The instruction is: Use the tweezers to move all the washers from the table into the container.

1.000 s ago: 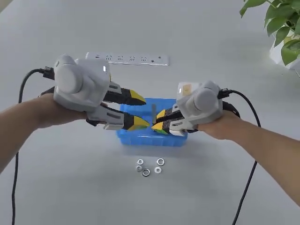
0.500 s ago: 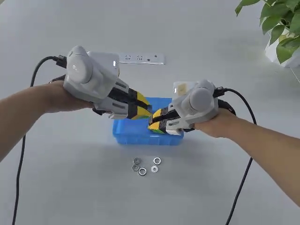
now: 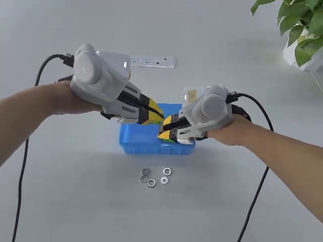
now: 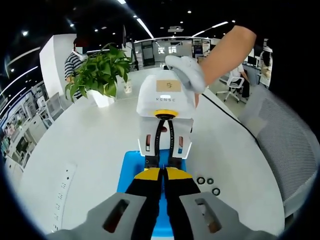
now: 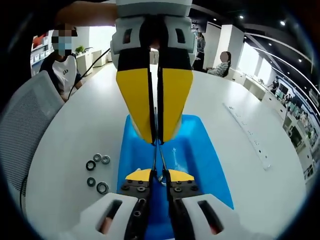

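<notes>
Thin metal tweezers (image 5: 159, 155) stand over the blue container (image 3: 132, 143), spanning the two grippers. My left gripper (image 3: 157, 117) comes in from the left, and its yellow jaws are shut on the tweezers' far end. Facing it, my right gripper (image 5: 159, 176) is shut on the near end. Both sets of tips meet above the container (image 5: 200, 160). Several metal washers (image 3: 152, 177) lie in a loose cluster on the table just in front of the container. The same washers (image 5: 96, 170) lie left of it in the right gripper view.
A white power strip (image 3: 151, 61) lies on the table behind the container. A potted plant (image 3: 298, 25) stands at the far right. Black cables trail from both grippers. People sit at desks in the background.
My left gripper's jaws were open a second ago. They have moved in toward the right gripper and shut on the tweezers. The right gripper has kept its hold.
</notes>
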Motion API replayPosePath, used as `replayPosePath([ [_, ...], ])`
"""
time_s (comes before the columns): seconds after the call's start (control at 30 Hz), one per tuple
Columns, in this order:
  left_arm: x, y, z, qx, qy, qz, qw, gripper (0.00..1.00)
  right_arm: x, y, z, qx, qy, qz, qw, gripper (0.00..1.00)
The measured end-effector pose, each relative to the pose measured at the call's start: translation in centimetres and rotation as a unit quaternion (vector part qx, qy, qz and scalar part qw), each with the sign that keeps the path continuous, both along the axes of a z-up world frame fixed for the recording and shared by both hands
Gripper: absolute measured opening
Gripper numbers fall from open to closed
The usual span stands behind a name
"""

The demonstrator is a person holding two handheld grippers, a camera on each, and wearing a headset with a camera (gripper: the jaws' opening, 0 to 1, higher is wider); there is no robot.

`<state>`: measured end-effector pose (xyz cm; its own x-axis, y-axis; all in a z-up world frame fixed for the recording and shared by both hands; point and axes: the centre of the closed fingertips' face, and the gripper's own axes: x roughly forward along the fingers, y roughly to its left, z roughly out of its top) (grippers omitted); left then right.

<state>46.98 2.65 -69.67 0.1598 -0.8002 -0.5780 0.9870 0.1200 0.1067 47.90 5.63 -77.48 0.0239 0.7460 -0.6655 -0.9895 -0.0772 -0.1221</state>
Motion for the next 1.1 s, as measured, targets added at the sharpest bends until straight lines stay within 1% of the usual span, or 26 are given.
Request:
replayPosePath([
  [0.2,0.2,0.0,0.4,0.004,-0.002,-0.002,1.0,0.05,0.0,0.0,0.3,0.002,-0.002,-0.001,1.0,0.12],
  [0.37,0.3,0.0,0.9,0.004,-0.006,-0.003,1.0,0.05,0.1,-0.1,0.7,0.003,-0.005,-0.003,1.0,0.12],
  [0.53,0.3,0.1,1.8,0.005,-0.008,-0.002,1.0,0.05,-0.1,-0.1,1.3,0.004,-0.007,-0.004,1.0,0.14],
  [0.8,-0.3,0.0,3.2,0.004,-0.012,0.0,0.9999,0.05,-0.5,-0.1,2.9,0.011,-0.014,-0.005,0.9998,0.15],
  [0.87,-0.4,0.0,3.6,0.003,-0.011,0.001,0.9999,0.05,-0.7,-0.1,3.4,0.015,-0.017,-0.006,0.9997,0.16],
  [1.1,-1.6,-0.1,4.9,0.006,-0.017,-0.003,0.9998,0.05,-1.6,-0.1,4.7,0.023,-0.02,-0.005,0.9995,0.16],
])
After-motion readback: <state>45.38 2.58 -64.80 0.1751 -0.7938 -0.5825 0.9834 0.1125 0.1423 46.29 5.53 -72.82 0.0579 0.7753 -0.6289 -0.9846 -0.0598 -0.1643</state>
